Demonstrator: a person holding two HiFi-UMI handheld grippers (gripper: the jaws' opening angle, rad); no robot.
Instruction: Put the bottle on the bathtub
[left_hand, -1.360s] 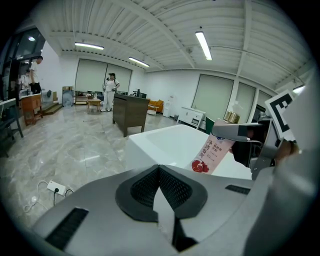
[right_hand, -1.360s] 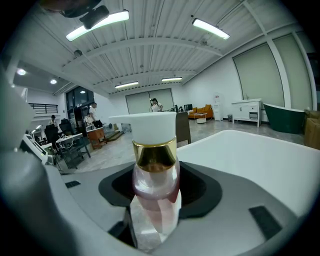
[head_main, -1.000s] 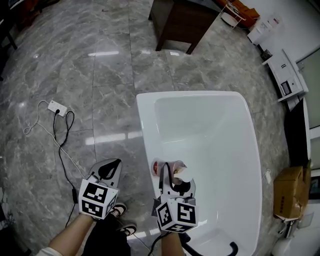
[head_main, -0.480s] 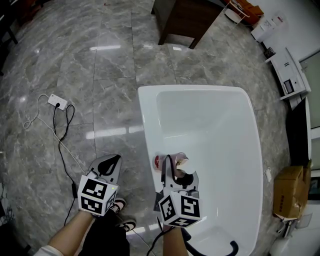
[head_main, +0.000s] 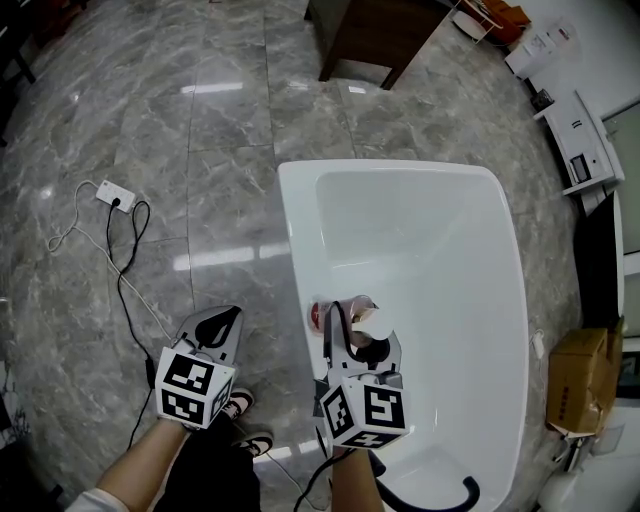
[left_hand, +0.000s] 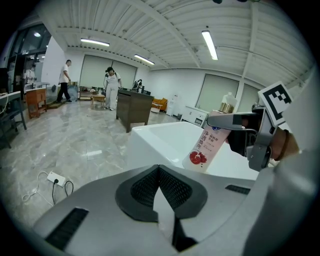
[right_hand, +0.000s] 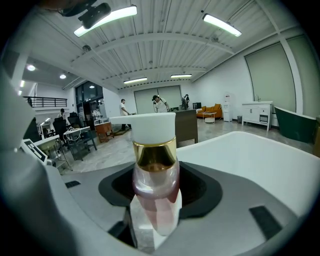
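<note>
Head view looks steeply down from above the person onto the floor (head_main: 150, 120) and the bathtub (head_main: 300, 250) at mid-distance, with the left gripper (head_main: 222, 325) at 7 o'clock and the right gripper (head_main: 358, 325) at 6 o'clock. Left gripper view rides low and faces roughly level across the hall along its own jaws, bathtub at 12 o'clock, bottle (head_main: 352, 308) near at 2 o'clock. Right gripper view sits very close on the bottle, dead centre, bathtub rim off at 3 o'clock. All three share bathtub and bottle, and the dark cabinet (head_main: 375, 35) at 12 o'clock in the head view shows far off in both gripper views.
</note>
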